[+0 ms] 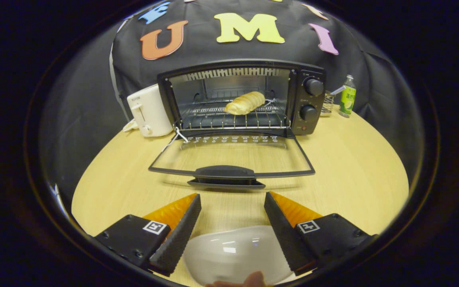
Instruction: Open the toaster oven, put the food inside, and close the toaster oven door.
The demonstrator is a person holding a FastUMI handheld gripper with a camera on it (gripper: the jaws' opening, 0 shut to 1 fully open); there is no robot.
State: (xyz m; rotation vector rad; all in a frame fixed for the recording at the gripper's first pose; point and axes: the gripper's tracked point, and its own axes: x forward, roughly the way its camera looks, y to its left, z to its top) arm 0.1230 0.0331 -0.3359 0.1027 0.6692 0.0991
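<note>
Golden bread roll (245, 103) lies on open toaster oven (309, 99) rack; fingers (181, 227) apart.

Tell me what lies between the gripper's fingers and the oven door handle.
In the gripper view, bare wooden table lies between the open gripper and the lowered door's handle. A white plate sits between the fingers.

The toaster oven (241, 97) stands on the wooden table against the booth's wall, a black box with two round knobs (311, 99) stacked on its right-hand panel. Its glass door (231, 157) is dropped fully open and lies flat toward the gripper, the dark handle (225, 172) at its near edge, just ahead of the fingers. Inside, a pale golden bread roll (245, 103) lies slantwise on the wire rack (229, 117), right of centre.
</note>
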